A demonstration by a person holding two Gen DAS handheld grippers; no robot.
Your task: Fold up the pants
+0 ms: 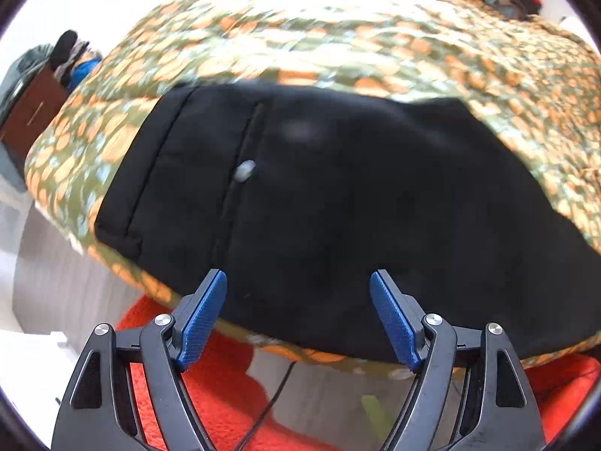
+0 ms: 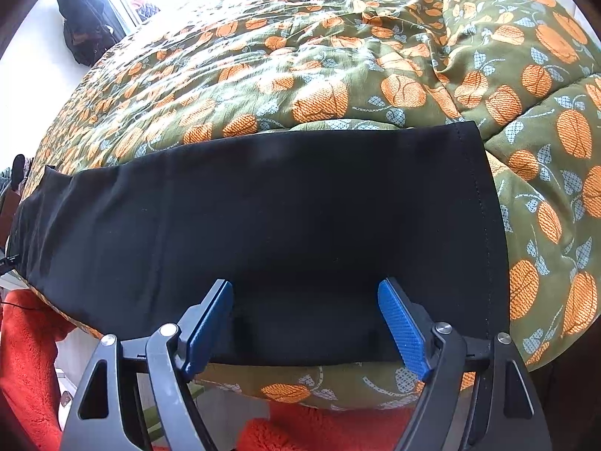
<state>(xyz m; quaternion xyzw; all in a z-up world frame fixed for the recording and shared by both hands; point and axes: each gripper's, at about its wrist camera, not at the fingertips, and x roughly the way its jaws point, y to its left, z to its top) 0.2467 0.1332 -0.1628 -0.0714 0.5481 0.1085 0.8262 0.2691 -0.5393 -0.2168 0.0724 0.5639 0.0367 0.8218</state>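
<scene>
Left gripper (image 1: 298, 282): your jaws stood spread wide at the lower centre of the left wrist view, nothing between the blue ribbed pads (image 1: 203, 319); black fabric lay just beyond the tips.
Right gripper (image 2: 305, 291): jaws likewise spread and empty at the lower centre of the right wrist view, tips over the near edge of the cloth. Contact could not be told.
Pants (image 2: 281, 218): black, matte, laid flat on the bed; they filled the middle band of both views.
Long axis: it ran left to right across the right wrist frame, crosswise to your fingers.
Hem (image 2: 484, 225): a straight stitched edge at right of the right wrist frame, near your right gripper.
Waist end: panel seams and a small pale button (image 1: 245, 171) sat left of centre in the left wrist view, so your left gripper was judged nearer the waist.
Next move, judged: bringing the two ends together along that axis.
Bedspread (image 2: 338, 86): olive, printed with orange fruit and pale leaves, quilted and rumpled, behind the pants to the top of frame.
Focus: left wrist view was blurred.
</scene>
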